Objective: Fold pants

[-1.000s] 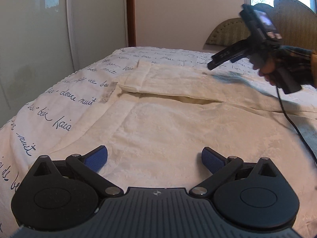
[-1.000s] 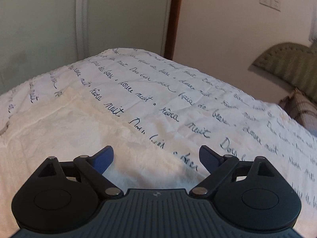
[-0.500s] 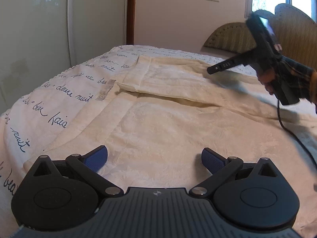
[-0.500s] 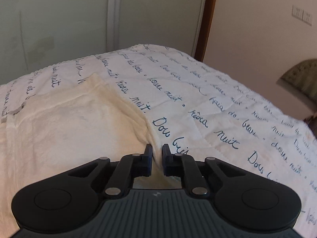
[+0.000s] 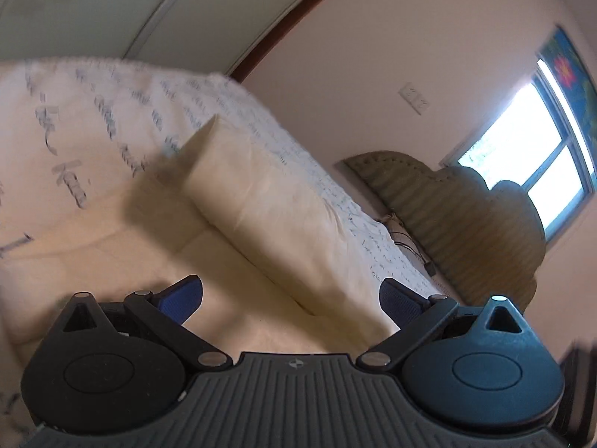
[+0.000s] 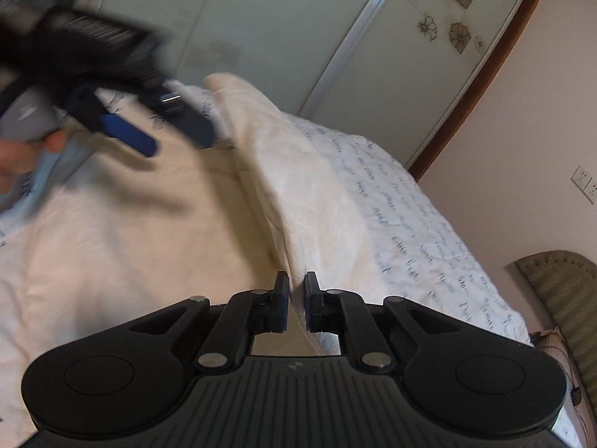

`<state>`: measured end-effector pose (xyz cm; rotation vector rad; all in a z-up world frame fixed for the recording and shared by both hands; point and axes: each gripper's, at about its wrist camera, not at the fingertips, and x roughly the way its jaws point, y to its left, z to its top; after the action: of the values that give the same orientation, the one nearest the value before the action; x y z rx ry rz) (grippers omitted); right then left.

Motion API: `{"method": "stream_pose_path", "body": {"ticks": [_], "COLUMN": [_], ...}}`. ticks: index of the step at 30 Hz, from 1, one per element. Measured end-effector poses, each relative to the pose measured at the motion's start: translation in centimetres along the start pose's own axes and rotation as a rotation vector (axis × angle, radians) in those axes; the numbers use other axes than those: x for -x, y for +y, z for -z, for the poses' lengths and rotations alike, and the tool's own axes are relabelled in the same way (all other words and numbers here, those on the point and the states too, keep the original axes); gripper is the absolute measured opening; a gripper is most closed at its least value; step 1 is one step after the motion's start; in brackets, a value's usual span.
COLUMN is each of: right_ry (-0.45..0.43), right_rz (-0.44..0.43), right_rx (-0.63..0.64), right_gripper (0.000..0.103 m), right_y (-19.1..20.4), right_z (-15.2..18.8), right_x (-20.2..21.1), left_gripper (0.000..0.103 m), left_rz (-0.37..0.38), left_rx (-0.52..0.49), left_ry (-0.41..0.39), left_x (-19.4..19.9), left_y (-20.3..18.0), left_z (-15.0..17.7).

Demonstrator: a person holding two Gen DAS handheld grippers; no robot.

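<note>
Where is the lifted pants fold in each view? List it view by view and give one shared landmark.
Left wrist: the pants fold runs as a raised cream ridge from upper centre down to between the open left gripper tips.
Right wrist: the fold rises from the right gripper, shut on it, up to upper centre.
Shared landmark: the bedspread with blue script, beside the fold in both views.

pants (image 6: 321, 201): 1, cream. bedspread (image 6: 421, 231): 1, script-printed. grippers: 2, left gripper (image 5: 291, 300) and right gripper (image 6: 296, 291). headboard (image 5: 466, 216): 1. window (image 5: 530, 156): 1. wall sockets (image 6: 586, 183): 2, side by side. wardrobe doors (image 6: 403, 86): 2, flower-patterned. pictures (image 5: 571, 71): 1.
</note>
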<state>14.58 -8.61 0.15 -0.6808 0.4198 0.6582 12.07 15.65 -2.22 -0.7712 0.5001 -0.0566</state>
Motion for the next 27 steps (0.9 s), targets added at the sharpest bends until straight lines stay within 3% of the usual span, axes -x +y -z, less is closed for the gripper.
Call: {"method": "stream_pose_path", "body": {"ticks": [4, 7, 9, 10, 11, 13, 20, 22, 23, 26, 27], "right_ry": [-0.015, -0.033, -0.035, -0.028, -0.010, 0.035, 0.191, 0.219, 0.233, 0.245, 0.245], "right_rz": [0.007, 0.033, 0.065, 0.094, 0.130, 0.200, 0.391, 0.430, 0.446, 0.464, 0.466], "right_rx": [-0.094, -0.123, -0.111, -0.091, -0.063, 0.001, -0.067, -0.085, -0.093, -0.085, -0.067], "right_gripper": [0.008, 0.009, 0.009, 0.012, 0.018, 0.027, 0.028, 0.028, 0.028, 0.028, 0.028], "right_y": [0.4, 0.4, 1.0, 1.3, 1.7, 2.5, -1.9, -2.9, -3.2, -3.5, -3.3], "right_z": [1.2, 1.4, 1.7, 1.8, 1.9, 2.7, 7.8, 9.1, 9.8, 10.8, 10.8], "right_x": [-0.5, -0.3, -0.1, 0.0, 0.0, 0.6, 2.6, 2.9, 3.2, 2.8, 2.4], "left_gripper": [0.100, 0.080, 0.037, 0.029, 0.009, 0.009, 0.008, 0.015, 0.019, 0.064, 0.068], "left_rz": [-0.073, -0.100, -0.111, -0.119, -0.117, -0.110, -0.108, -0.101, -0.110, -0.083, -0.070], "left_rx": [0.123, 0.170, 0.193, 0.204, 0.216, 0.224, 0.166, 0.181, 0.197, 0.293, 0.318], "left_ry": [0.029, 0.018, 0.034, 0.050, 0.064, 0.063, 0.004, 0.003, 0.012, 0.049, 0.041], "left_x": [-2.9, -3.7, -4.2, -4.4, -4.7, -4.1, -2.9, -3.1, -3.2, -4.0, -4.1], "left_y": [0.9, 1.0, 1.4, 1.7, 2.0, 2.8, 1.7, 1.7, 1.9, 2.9, 3.0], "left_z": [-1.8, -2.8, -3.2, -3.4, -3.5, -3.3, -3.4, -3.4, -3.3, -3.1, -3.0]}}
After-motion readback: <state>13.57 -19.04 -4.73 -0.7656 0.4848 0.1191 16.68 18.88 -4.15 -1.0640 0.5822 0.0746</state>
